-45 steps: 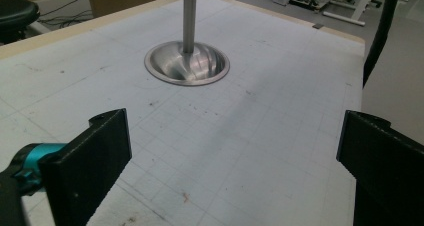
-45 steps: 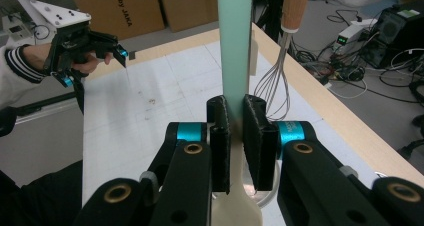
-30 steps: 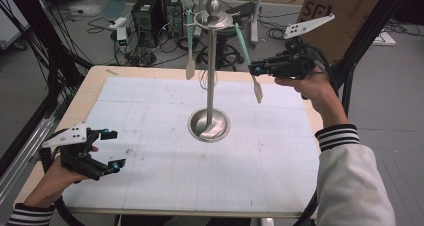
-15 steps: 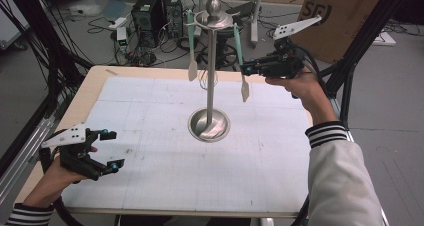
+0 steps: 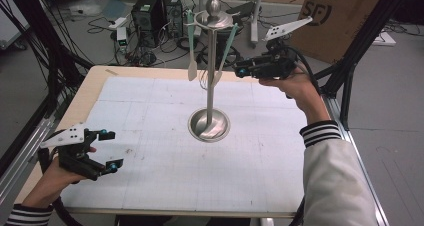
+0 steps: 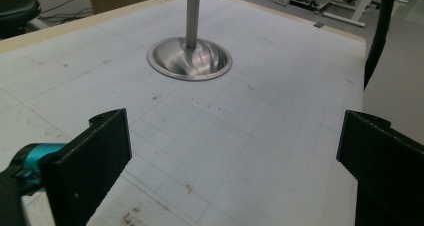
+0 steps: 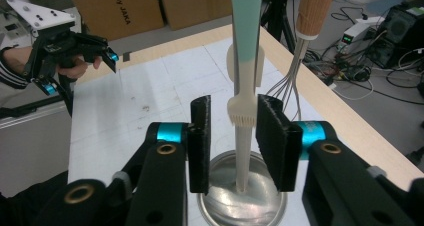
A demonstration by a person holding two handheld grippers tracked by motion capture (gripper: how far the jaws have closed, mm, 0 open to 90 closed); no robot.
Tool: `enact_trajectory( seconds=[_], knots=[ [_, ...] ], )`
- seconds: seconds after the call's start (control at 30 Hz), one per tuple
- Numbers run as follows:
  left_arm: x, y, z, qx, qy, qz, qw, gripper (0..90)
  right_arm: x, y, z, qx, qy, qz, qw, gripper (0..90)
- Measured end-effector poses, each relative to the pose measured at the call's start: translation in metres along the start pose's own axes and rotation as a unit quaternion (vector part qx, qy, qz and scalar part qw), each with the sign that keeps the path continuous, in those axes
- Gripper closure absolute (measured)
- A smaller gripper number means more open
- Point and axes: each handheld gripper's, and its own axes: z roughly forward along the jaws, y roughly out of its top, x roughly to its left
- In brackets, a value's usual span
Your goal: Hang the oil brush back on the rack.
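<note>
At the upper right of the high view, your right tongs (image 5: 239,68) have just been opening around the hanging mint-handled utensil (image 5: 227,45) on the steel rack (image 5: 214,61), likely releasing it. Their own view shows gaps beside its handle (image 7: 244,118). Left tongs (image 5: 109,150) rest wide open, empty, on the tabletop (image 5: 260,151).

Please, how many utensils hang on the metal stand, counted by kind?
Teal-handled utensils: 2
Whisk with wooden handle: 1
Total: 3
</note>
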Motion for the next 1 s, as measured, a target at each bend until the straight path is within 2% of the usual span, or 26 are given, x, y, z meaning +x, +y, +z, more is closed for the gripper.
enact_trajectory(
  seconds=[0.2, 0.3, 0.37, 0.43, 0.53, 0.63, 0.77, 0.83, 0.9, 1.0],
  knots=[
    [-0.002, 0.0, 0.002, 0.003, 0.0, 0.004, 1.0, 1.7, 0.01, -0.002, -0.009, 0.004, -0.014, -0.001, 0.9999, 55.3],
    [-0.004, -0.001, 0.002, 0.001, -0.001, 0.005, 1.0, 1.7, 0.012, -0.008, -0.014, -0.01, -0.017, 0.005, 0.9998, 49.1],
    [-0.005, -0.001, 0.003, 0.003, -0.002, 0.007, 1.0, 1.7, 0.014, -0.015, -0.018, -0.016, -0.024, 0.018, 0.9994, 42.4],
    [-0.006, -0.001, 0.003, 0.002, -0.001, 0.006, 1.0, 1.7, 0.015, -0.021, -0.02, -0.013, -0.034, 0.022, 0.9991, 38.8],
    [-0.007, -0.002, 0.006, 0.003, -0.003, 0.008, 1.0, 1.7, 0.021, -0.029, -0.021, -0.008, -0.044, 0.025, 0.9987, 28.2],
    [-0.01, -0.001, 0.008, 0.003, -0.006, 0.009, 0.9999, 1.7, 0.026, -0.037, -0.021, -0.001, -0.057, 0.028, 0.998, 13.5],
    [-0.011, 0.0, 0.01, 0.002, -0.009, 0.012, 0.9999, 1.7, 0.034, -0.049, -0.02, -0.003, -0.065, 0.023, 0.9976, 0.2],
    [-0.012, 0.0, 0.011, 0.0, -0.009, 0.012, 0.9999, 1.7, 0.036, -0.054, -0.02, -0.01, -0.065, 0.021, 0.9976, 0.2],
    [-0.012, 0.0, 0.011, 0.001, -0.009, 0.013, 0.9999, 1.7, 0.04, -0.06, -0.018, -0.009, -0.08, 0.02, 0.9966, 0.2],
    [-0.013, -0.001, 0.012, 0.002, -0.009, 0.014, 0.9999, 1.7, 0.043, -0.071, -0.017, -0.014, -0.078, 0.014, 0.9967, 0.2]
  ],
)
